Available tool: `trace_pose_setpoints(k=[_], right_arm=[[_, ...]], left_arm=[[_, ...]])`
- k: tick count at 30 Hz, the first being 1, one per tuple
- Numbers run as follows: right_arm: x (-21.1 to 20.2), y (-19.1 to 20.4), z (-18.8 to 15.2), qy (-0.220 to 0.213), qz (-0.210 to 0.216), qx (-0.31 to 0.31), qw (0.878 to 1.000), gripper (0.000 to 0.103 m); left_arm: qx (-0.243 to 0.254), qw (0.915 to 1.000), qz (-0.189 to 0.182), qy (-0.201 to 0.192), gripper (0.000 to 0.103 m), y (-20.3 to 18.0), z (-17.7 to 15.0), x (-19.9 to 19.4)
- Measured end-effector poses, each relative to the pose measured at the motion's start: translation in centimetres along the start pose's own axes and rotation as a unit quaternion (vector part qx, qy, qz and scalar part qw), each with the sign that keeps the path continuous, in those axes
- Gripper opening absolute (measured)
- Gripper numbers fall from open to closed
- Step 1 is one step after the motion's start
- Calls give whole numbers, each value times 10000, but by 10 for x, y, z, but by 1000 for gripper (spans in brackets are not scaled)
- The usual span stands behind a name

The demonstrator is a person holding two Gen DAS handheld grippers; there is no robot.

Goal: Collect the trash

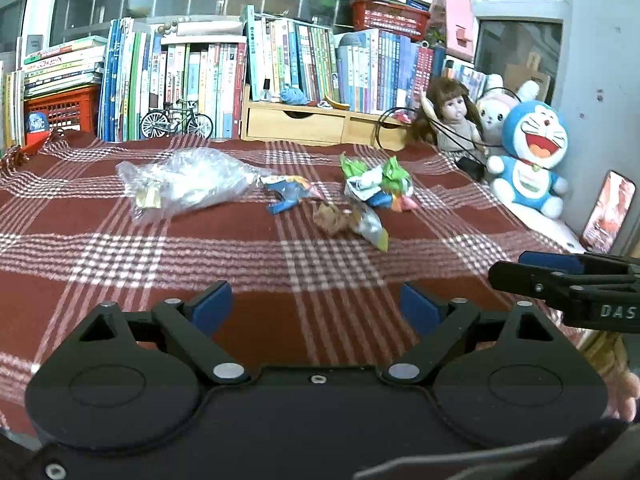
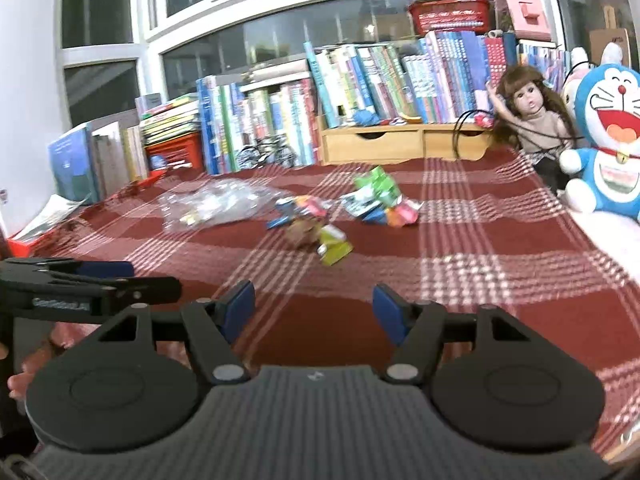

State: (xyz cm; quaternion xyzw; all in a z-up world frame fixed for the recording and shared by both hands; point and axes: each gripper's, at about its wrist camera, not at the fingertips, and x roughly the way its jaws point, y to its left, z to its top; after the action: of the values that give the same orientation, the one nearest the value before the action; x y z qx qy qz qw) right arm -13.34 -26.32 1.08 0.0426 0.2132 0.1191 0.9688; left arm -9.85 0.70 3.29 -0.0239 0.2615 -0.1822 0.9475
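Observation:
Trash lies on a red plaid cloth [image 1: 224, 240]: a clear plastic bag [image 1: 182, 184], a blue wrapper [image 1: 288, 194], a green and white wrapper pile [image 1: 378, 184], and a brown scrap with a green-tipped wrapper [image 1: 352, 222]. The right wrist view shows the same clear plastic bag [image 2: 212, 206], green pile [image 2: 376, 198] and brown scrap with yellow-green wrapper [image 2: 320, 240]. My left gripper [image 1: 316, 310] is open and empty, well short of the trash. My right gripper [image 2: 314, 314] is also open and empty; it shows at the right edge [image 1: 560, 280] of the left view.
Rows of books [image 1: 240, 76], a wooden drawer unit [image 1: 312, 124], a model bicycle [image 1: 176, 122] and a red crate [image 1: 64, 108] line the back. A doll [image 1: 452, 116], a blue plush toy [image 1: 528, 156] and a phone [image 1: 608, 212] stand at the right.

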Motion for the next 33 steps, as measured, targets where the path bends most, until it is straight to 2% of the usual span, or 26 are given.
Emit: trace_pose_setpoints(k=[7,10,13,17,21,25,26,27,28,30,33], right_arm=[[30,-24,13,-61,-453,150,9988,77],[33,-33,13,-28,-498,201,9986,77],[40,-35,14,7,-386,22,9993,77],[67,-27,23,201,-84,-408,9989,77],[106,-14,32,505,195,-707,9960,77],[146,-3,38,858,358,-870,9919,75],[153,-2,38,921,368,-880,9912,58],[158,-1,38,1009,339,-881,9904,31],[161,-1,38,1069,244,-854,9903,19],[158,-5,37,1022,133,-751,9918,12],[142,-12,32,905,12,-680,9936,8]], left_arm=[[-335,9985,-427,15,90,-12,28,53],[-294,9987,-397,-94,90,-21,39,77],[-208,9995,-201,-157,89,-19,49,95],[-270,9995,39,170,75,-5,56,117],[-369,9991,60,207,72,10,54,124],[-235,9995,-9,192,70,11,53,127],[-185,9996,-23,188,69,11,53,128],[-132,9997,-38,190,69,10,53,130],[-94,9998,-57,190,68,8,53,131],[-8,9997,-130,222,68,5,53,136],[140,9993,-188,280,68,-3,52,148]])
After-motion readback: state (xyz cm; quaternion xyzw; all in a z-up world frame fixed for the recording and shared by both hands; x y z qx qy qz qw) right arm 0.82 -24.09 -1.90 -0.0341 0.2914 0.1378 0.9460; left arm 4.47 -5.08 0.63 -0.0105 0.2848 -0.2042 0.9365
